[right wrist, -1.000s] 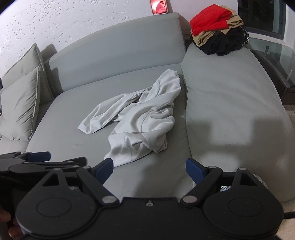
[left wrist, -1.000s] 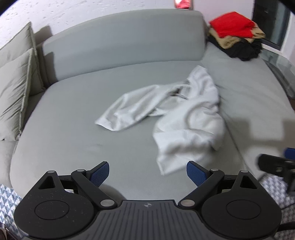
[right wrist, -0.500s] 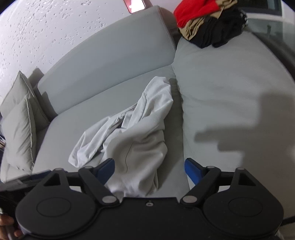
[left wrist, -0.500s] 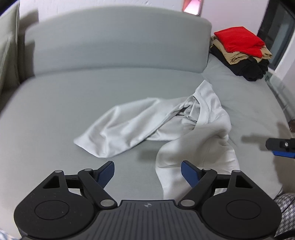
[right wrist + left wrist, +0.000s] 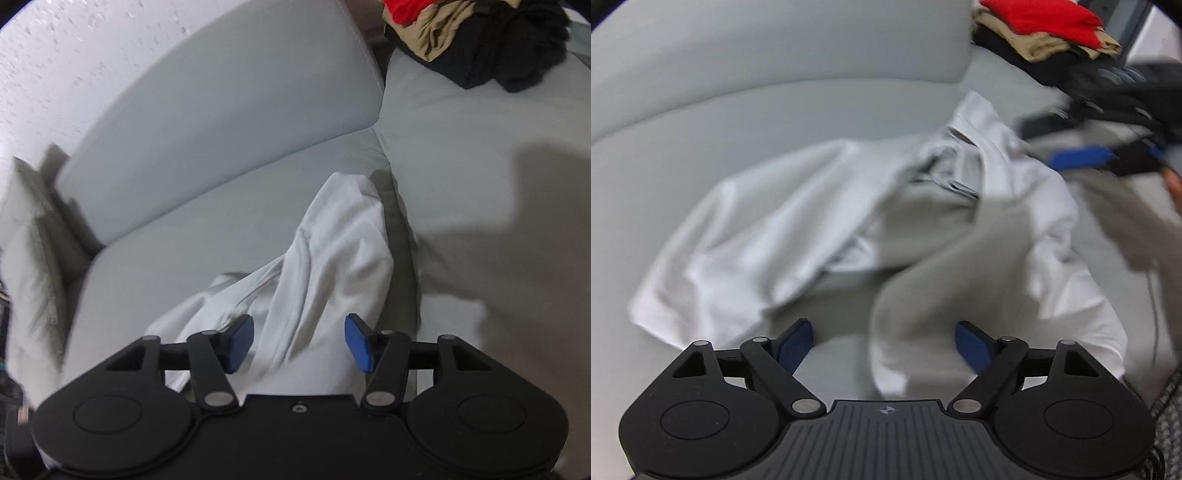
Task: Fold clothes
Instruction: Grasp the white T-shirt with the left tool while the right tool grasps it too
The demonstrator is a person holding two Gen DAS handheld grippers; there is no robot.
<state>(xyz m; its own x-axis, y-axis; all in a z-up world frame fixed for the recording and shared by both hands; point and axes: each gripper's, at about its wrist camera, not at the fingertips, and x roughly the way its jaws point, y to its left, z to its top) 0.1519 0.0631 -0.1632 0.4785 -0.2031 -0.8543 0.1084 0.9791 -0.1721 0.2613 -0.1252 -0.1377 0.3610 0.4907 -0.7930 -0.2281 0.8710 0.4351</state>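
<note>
the white garment (image 5: 820, 221) lies crumpled on the sofa (image 5: 775, 92), soft and limp. left gripper (image 5: 884, 341) fingers wide, empty. right gripper (image 5: 299, 341) fingers closing around a fold, apparently not yet pinching. grasp hem or shoulder seams; bunched cloth slips.

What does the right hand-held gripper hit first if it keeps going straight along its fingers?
Most likely the white garment: a raised fold lies between the closing jaws of the right hand-held gripper, pads not pressing yet. Depth is unclear through the fisheye; the grey sofa lies beneath it.
</note>
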